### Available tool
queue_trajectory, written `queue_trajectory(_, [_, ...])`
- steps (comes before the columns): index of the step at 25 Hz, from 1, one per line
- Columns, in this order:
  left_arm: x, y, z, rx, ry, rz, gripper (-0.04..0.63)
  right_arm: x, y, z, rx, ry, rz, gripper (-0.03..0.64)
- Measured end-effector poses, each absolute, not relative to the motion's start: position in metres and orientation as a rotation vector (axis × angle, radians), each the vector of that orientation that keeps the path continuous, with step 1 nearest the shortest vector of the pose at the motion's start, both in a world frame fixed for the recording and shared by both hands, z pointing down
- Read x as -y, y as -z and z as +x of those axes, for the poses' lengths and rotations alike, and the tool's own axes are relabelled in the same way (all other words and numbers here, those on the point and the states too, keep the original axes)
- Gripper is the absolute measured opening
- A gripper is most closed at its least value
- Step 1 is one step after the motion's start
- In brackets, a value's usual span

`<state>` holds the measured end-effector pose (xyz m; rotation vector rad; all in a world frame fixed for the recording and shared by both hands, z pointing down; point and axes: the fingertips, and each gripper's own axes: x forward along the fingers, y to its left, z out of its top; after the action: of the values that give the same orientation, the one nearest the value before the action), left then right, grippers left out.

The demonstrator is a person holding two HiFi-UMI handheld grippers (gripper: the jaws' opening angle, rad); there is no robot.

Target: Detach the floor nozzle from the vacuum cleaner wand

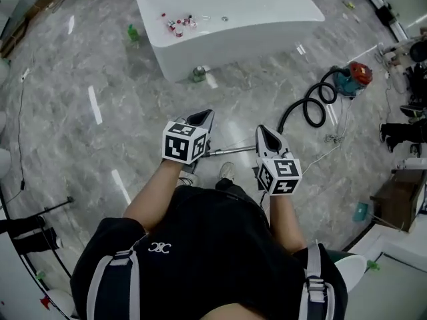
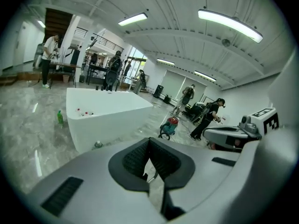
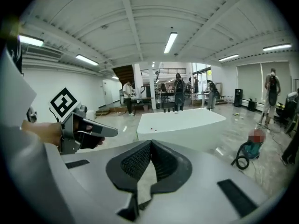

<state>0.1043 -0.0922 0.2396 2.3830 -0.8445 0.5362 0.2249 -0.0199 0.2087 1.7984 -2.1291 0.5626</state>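
A large white tub (image 1: 293, 2) stands on the grey marble floor (image 1: 100, 65) ahead of the person. It holds only a small cluster of red and white bits (image 1: 177, 24) lying on its bottom near the left end (too small to say what they are). A green bottle (image 1: 133, 33) stands on the floor just left of the tub, apart from it. A small round jar (image 1: 198, 74) sits against the tub's near wall.

The left gripper (image 1: 202, 119) has its jaws pressed together with nothing between them. The right gripper (image 1: 263, 133) is the same, its pads meeting on nothing. Both are held in the air side by side, pointing forward and somewhat down.

The vacuum's metal wand (image 1: 233, 149) lies on the floor below and between the two grippers, touched by neither. Its left end runs under the left gripper, so the floor nozzle cannot be made out there. From the wand's right end a black hose (image 1: 310, 105) loops off to the teal and red vacuum body (image 1: 350, 79), well to the right of the tub.
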Motion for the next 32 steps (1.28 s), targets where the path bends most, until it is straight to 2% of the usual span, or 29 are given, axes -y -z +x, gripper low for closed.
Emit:
queue_trajectory(5, [0.097,-0.282,0.119,0.936,-0.562,2.233,0.009,0.049,-0.259,0.254,2.169,-0.611,1.596,0.014])
queue_trajectory(10, [0.088,-0.355,0.117,1.01,-0.629,2.092,0.008,0.071,-0.363,0.253,2.194,-0.653,1.306,0.014])
queue_trajectory(16, [0.06,-0.485,0.102,1.058,-0.632,1.897,0.009,0.071,-0.551,0.223,2.13,-0.532,0.814,0.014])
queue_trajectory(28, [0.002,-0.798,0.062,1.041,-0.57,1.616,0.009,0.007,-0.929,0.172,2.061,-0.324,0.167,0.021])
queue_trajectory(32, [-0.013,-0.867,0.056,1.065,-0.57,1.591,0.009,-0.021,-1.049,0.192,1.83,-0.381,0.153,0.207])
